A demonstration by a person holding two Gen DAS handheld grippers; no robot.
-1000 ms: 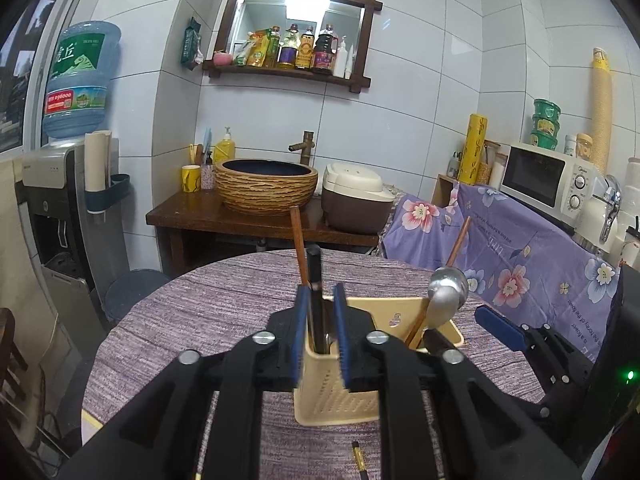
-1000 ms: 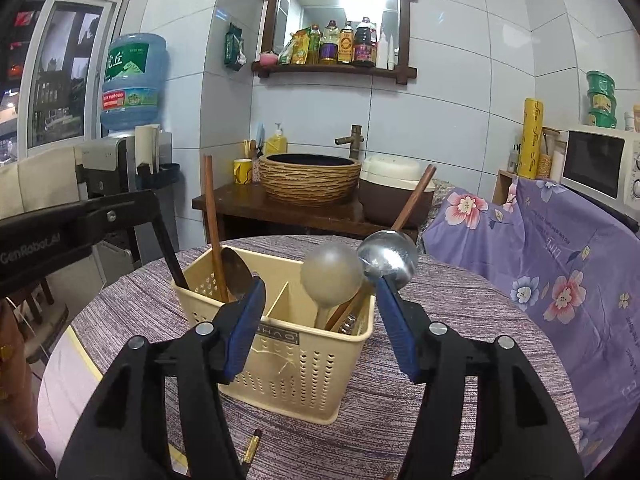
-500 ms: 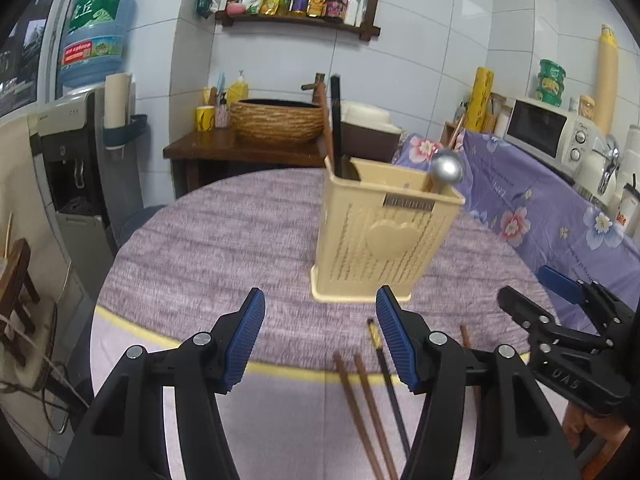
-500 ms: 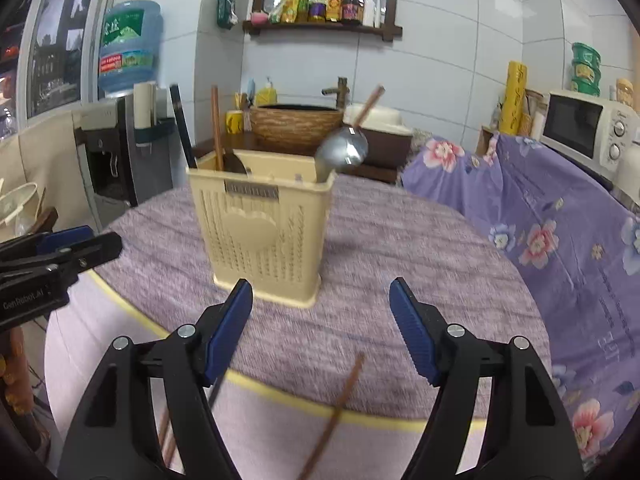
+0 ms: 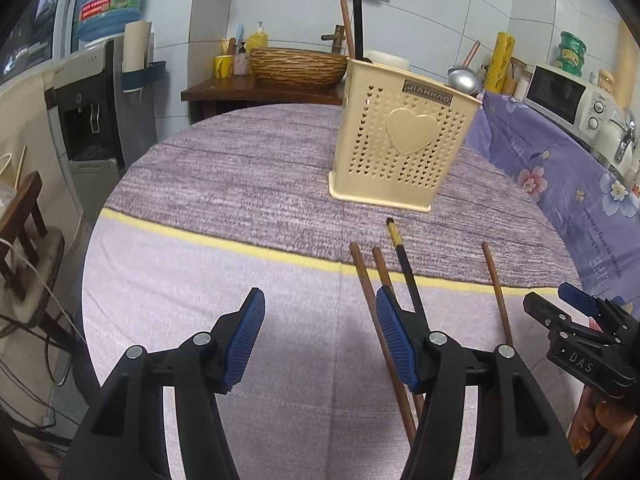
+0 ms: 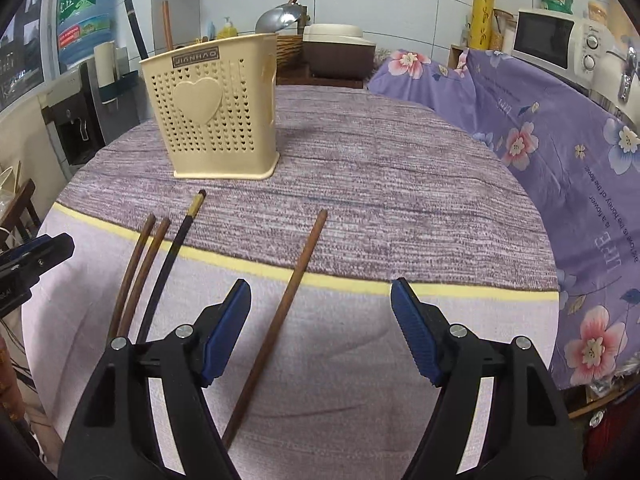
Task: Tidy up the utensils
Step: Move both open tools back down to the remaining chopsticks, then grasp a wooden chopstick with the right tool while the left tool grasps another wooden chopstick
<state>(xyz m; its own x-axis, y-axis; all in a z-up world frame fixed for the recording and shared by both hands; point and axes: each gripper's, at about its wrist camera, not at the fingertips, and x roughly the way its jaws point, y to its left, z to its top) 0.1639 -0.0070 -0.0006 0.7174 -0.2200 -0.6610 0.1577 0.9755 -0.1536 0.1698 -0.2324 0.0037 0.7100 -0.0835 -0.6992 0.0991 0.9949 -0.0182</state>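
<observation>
A cream perforated utensil holder [image 5: 400,148] [image 6: 216,116] stands on the round table and holds a metal ladle [image 6: 280,16], a black chopstick and a brown one. On the cloth nearer me lie two brown chopsticks [image 5: 360,276] [image 6: 140,264], a black gold-banded chopstick [image 5: 404,264] [image 6: 172,256] and a single brown chopstick [image 5: 496,288] [image 6: 292,288]. My left gripper [image 5: 320,320] is open over bare cloth, its right finger in front of the brown pair. My right gripper [image 6: 320,308] [image 5: 576,320] is open above the single brown chopstick, not touching it.
The purple-and-lilac tablecloth [image 6: 380,168] has a yellow stripe. A floral purple cover [image 6: 560,128] drapes furniture on the right under a microwave [image 6: 560,40]. A water dispenser [image 5: 92,92] and a wooden stool [image 5: 24,216] stand left. A basket basin [image 5: 296,64] sits behind on a counter.
My left gripper let go of the black chopstick in the holder and opened. Both grippers drew back from the holder and sank toward the loose chopsticks; the right one opened wider.
</observation>
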